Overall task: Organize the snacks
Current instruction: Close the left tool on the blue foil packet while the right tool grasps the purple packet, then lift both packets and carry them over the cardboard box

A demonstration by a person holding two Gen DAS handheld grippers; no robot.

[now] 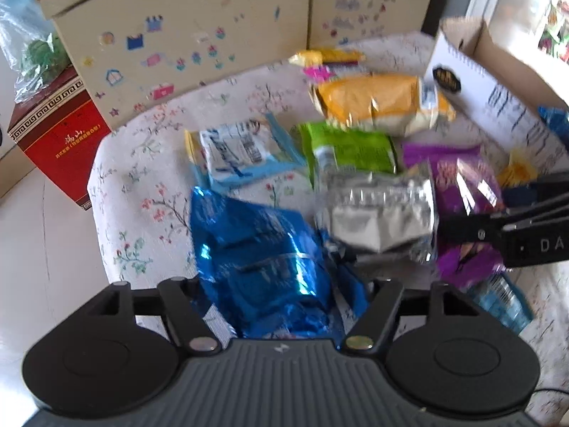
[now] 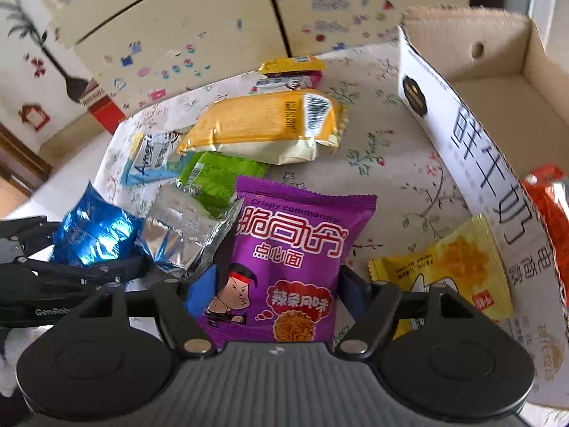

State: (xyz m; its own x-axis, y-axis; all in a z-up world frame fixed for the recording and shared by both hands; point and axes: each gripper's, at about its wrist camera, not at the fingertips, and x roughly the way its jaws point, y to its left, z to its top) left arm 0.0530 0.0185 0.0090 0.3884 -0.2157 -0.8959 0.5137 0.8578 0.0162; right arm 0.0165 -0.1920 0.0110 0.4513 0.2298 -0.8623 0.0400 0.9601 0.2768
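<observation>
My left gripper (image 1: 281, 284) is shut on a shiny blue snack bag (image 1: 263, 259), which also shows in the right wrist view (image 2: 96, 231). My right gripper (image 2: 281, 284) is shut on a purple Crispy Commander snack bag (image 2: 291, 263), which also shows in the left wrist view (image 1: 466, 192). A silver packet (image 1: 380, 213) lies between the two bags. A green packet (image 1: 352, 149), a large yellow bag (image 1: 380, 103), a light blue packet (image 1: 242, 153) and a small yellow-pink packet (image 1: 327, 60) lie on the floral tablecloth (image 1: 142, 185). A small yellow noodle packet (image 2: 448, 267) lies beside the cardboard box.
An open cardboard box (image 2: 498, 82) with a white printed side stands at the right, with an orange bag (image 2: 547, 199) inside. Sticker-covered cabinets (image 1: 199, 35) stand behind the table. A red box (image 1: 60, 138) stands on the floor at the left.
</observation>
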